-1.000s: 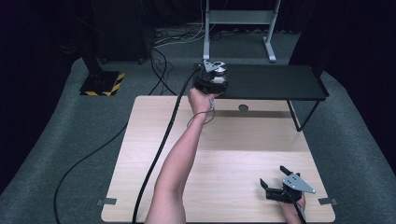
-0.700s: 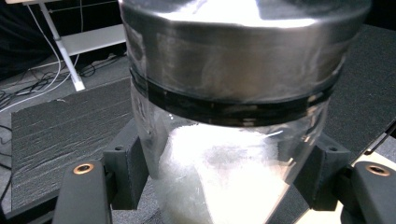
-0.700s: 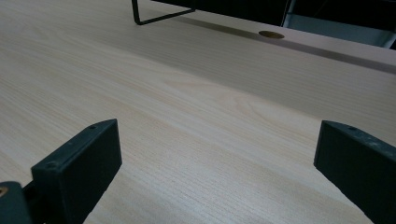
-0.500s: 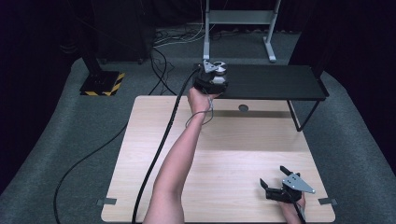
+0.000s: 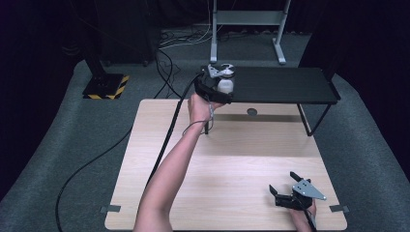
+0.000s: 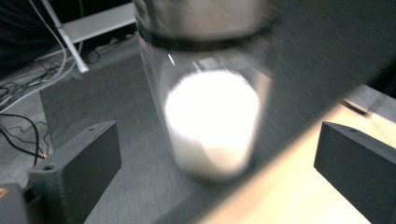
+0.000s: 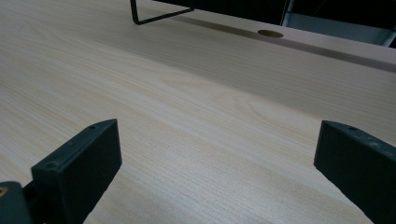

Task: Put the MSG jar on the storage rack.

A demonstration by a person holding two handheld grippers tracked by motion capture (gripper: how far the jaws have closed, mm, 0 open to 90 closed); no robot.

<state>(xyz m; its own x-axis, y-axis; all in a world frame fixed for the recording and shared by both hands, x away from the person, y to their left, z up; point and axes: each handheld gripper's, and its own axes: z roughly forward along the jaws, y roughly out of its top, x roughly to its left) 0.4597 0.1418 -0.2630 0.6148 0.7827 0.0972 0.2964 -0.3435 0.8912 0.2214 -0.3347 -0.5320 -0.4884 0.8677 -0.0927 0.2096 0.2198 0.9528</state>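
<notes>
Left tool [image 5: 218, 83] stretched to the far edge of the tabletop [image 5: 227, 164], I bring its two black jaws to either side of a clear jar [image 6: 205, 93] with white contents, and they stand wide apart, touching nothing. Seen through the left gripper view, the jar sits between the jaws with a gap on both sides, blurred, its dark band near the top and the white mass low inside it. From the high view, the jar [image 5: 225, 83] stands at the left end of the low black shelf [image 5: 285, 84] that spans the back of the tabletop, and my left arm reaches the whole way across to it.

My right tool [image 5: 283, 191] rests near the front right corner of the tabletop, jaws spread just as wide, with bare wood grain [image 7: 196, 116] ahead of it and one wire leg of the shelf [image 7: 159, 14] farther off.

As I judge it, the pickup is in its early part: the reach is made and the jaws are lined up around the jar, but the squeeze, the lift and wherever the jar is to go all remain. The right tool has no part in it yet.
</notes>
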